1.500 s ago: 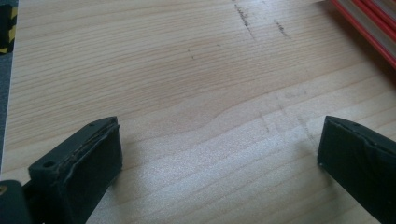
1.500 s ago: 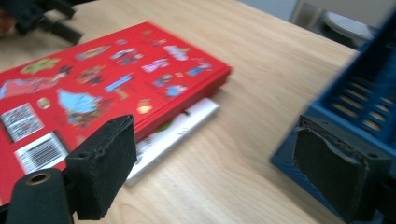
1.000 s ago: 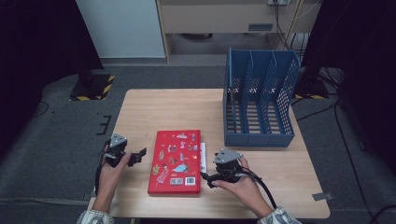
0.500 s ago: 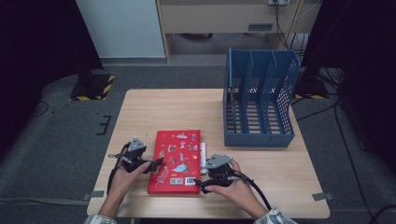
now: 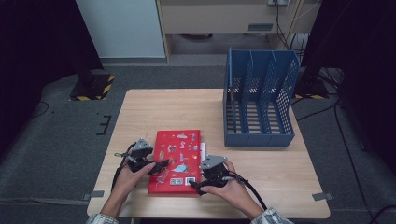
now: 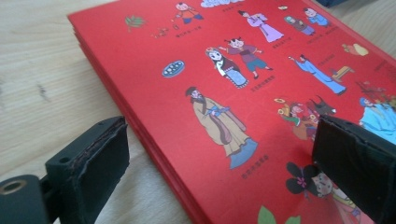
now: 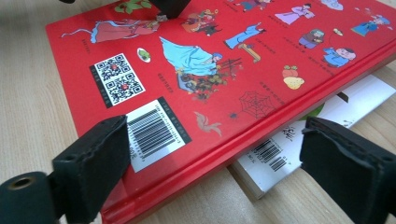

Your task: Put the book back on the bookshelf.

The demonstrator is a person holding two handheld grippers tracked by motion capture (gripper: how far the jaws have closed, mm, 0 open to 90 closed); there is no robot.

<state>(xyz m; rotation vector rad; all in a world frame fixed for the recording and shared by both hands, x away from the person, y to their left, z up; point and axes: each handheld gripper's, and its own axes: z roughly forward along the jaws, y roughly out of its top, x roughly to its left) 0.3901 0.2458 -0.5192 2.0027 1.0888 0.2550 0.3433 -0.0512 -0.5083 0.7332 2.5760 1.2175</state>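
Lying between both hand-held grippers, red book [image 5: 176, 160], jaws apart

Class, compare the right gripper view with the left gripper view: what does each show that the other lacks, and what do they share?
Right gripper view alone: a barcode, a QR code, and a white book lying under the red one's edge. Left gripper view alone: a bearded robed figure and the book's stacked left edge. Both: the red book on the wooden table, framed by open black jaws.

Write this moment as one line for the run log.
left tongs: open, astride red book left edge | right tongs: open, at its right edge | white book: under red one | blue rack: empty
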